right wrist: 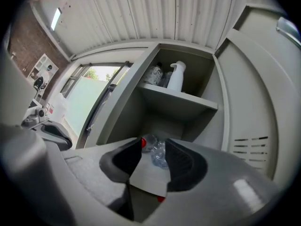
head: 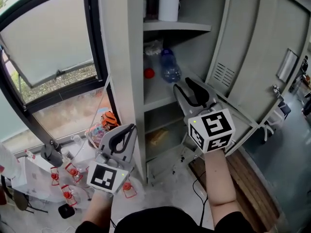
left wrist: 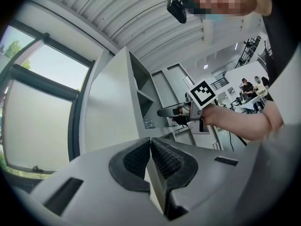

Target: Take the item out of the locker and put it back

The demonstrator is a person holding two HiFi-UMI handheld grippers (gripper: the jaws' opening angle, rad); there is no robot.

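The grey locker (head: pixel 121 57) stands open. On its middle shelf lies a clear bluish plastic bottle (head: pixel 170 66) beside a red cap (head: pixel 149 73). My right gripper (head: pixel 187 85) is held just in front of that shelf, open, with nothing between its pads. In the right gripper view the bottle (right wrist: pixel 159 154) and the red cap (right wrist: pixel 143 142) show through the gap of the right gripper (right wrist: pixel 154 147), a short way beyond the tips. My left gripper (head: pixel 127 128) is lower and left of the locker's side wall, shut and empty. In the left gripper view the pads of the left gripper (left wrist: pixel 150 142) meet.
A white spray bottle (head: pixel 168 1) and a dark bottle stand on the upper shelf (head: pixel 177 26). The locker door (head: pixel 262 57) hangs open on the right. A yellowish item (head: pixel 158 136) lies on a lower shelf. Left of the locker is a window (head: pixel 48 42), with several red-capped bottles (head: pixel 68 178) on the floor.
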